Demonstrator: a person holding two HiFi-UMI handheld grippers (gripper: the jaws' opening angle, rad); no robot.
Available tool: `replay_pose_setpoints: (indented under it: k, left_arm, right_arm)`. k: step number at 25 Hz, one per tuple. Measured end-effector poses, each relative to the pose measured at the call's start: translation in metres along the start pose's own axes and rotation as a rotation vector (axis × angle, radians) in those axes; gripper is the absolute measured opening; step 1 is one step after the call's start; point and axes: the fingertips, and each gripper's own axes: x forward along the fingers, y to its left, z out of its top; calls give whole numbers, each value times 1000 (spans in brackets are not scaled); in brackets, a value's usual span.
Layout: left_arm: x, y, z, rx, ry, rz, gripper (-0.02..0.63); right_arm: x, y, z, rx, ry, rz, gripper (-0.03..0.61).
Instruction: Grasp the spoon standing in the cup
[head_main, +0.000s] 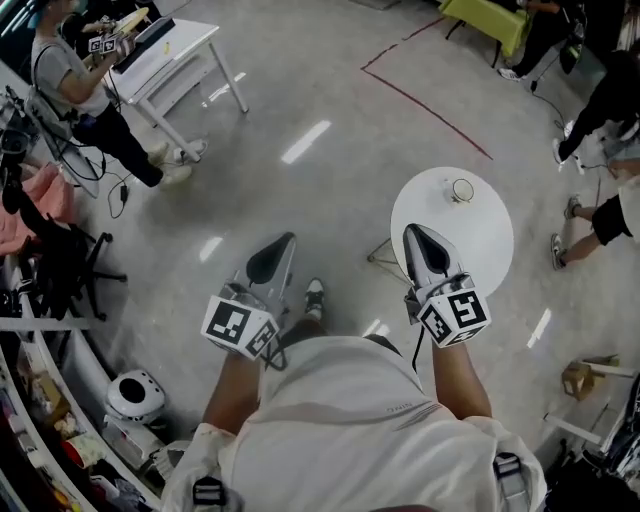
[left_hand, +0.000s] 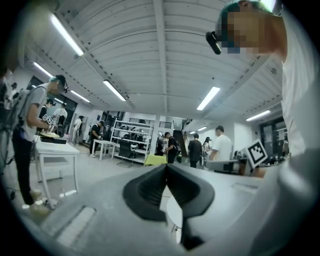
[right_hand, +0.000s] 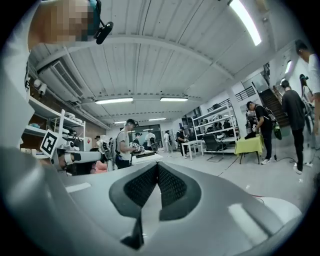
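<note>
Task not begun: left gripper (head_main: 287, 239) and right gripper (head_main: 411, 231) clenched empty; cup (head_main: 461, 189) ahead of right fingertips, spoon ungrasped.

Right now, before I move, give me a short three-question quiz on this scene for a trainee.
1. True or false: the cup stands on the round white table.
2. Which is nearer the cup: A, the left claw, or B, the right claw?
3. Fill in: both claws are ____ and hold nothing.
Key: 1 true; 2 B; 3 shut.
</note>
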Motion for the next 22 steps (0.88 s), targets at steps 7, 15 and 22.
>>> replay_pose_setpoints:
  k: [7,15,22]
  left_arm:
    - [109,93,19,9,32,-190,2]
    - [234,71,5,-23,63,-523,2]
    - [295,-36,-12,-29,103,-721,3]
  right_arm:
    - [86,-52,24,-13,-6,-180,5]
    - [50,-127,24,-15,24,-535,5]
    - [-49,-185,26,15,17,-740,5]
